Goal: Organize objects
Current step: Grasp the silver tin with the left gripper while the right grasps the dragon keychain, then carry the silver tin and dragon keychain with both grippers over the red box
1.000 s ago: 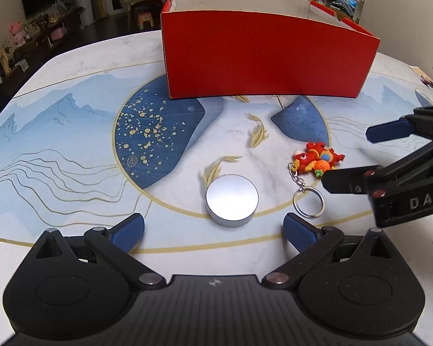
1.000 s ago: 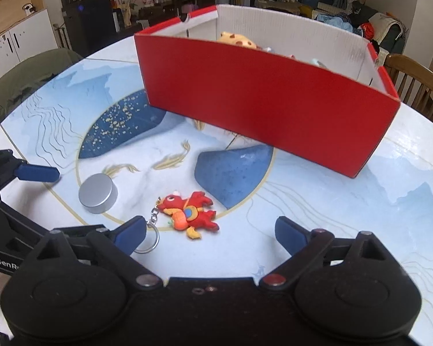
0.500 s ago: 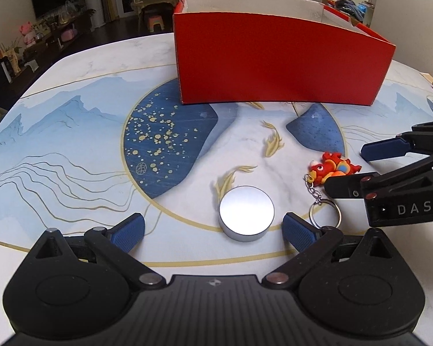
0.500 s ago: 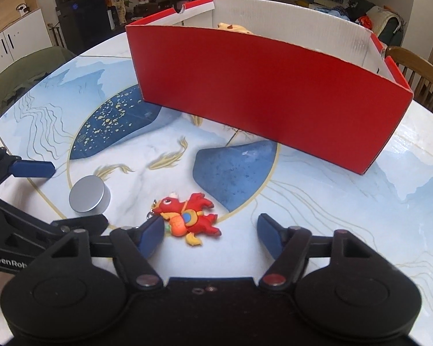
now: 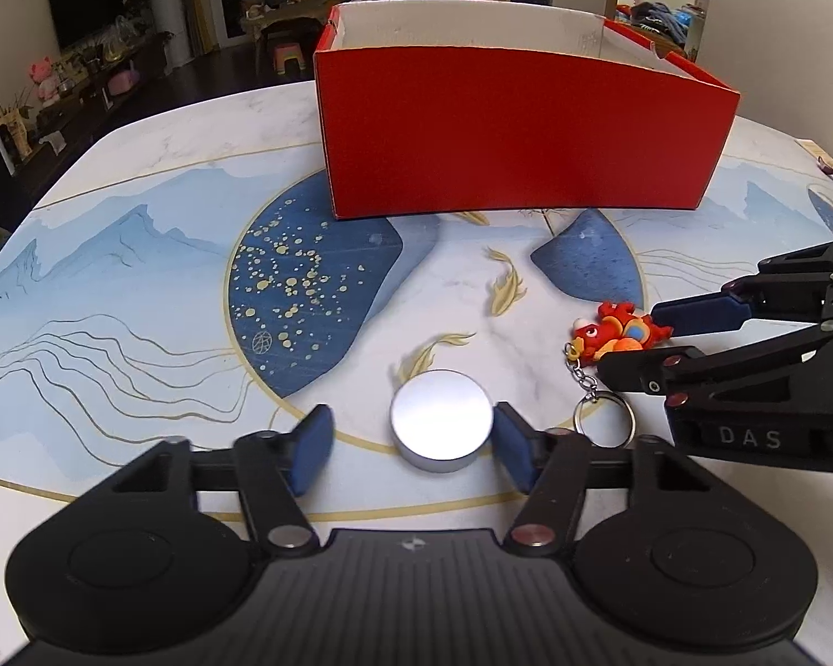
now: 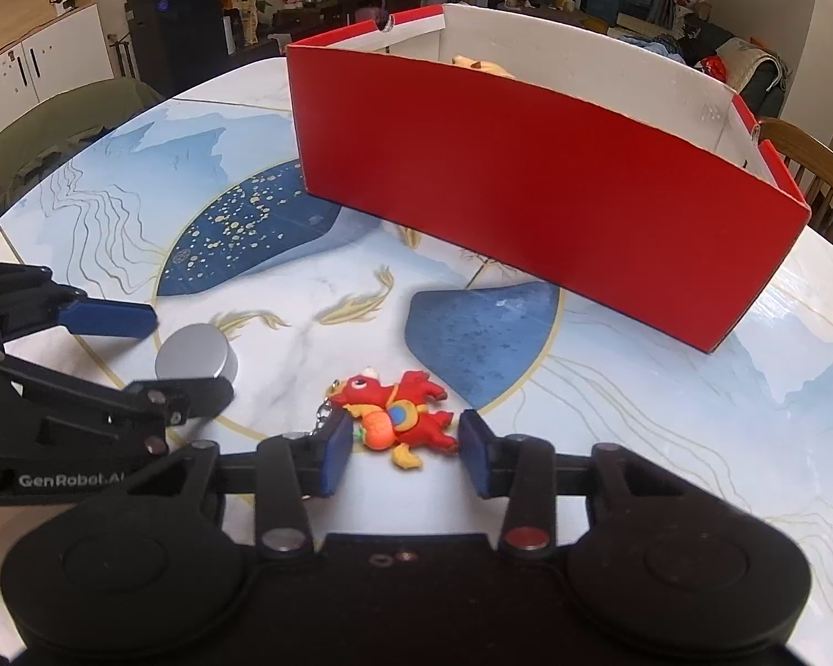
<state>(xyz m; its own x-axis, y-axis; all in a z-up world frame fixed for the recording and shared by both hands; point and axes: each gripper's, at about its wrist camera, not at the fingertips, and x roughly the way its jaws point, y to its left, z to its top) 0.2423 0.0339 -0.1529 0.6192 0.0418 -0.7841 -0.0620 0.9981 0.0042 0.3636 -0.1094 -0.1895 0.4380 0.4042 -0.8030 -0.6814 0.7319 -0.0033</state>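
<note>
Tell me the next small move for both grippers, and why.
Probably finish closing both. The left gripper has been closing around the tin; one pad looks on it, the other stands short. The right gripper has been closing on the dragon, pads about at its ends. Then lift toward the box.

Soft indoor light is falling evenly from above, leaving the glossy worktop (image 5: 139, 288) bright while the room behind is staying dim. Faint shadows are pooling under the red box (image 5: 516, 127) and the silver puck (image 5: 443, 426). Fisheye distortion is bending the edges and darkening the corners. The left tool's fingers (image 5: 311, 447) are showing slight motion blur.
</note>
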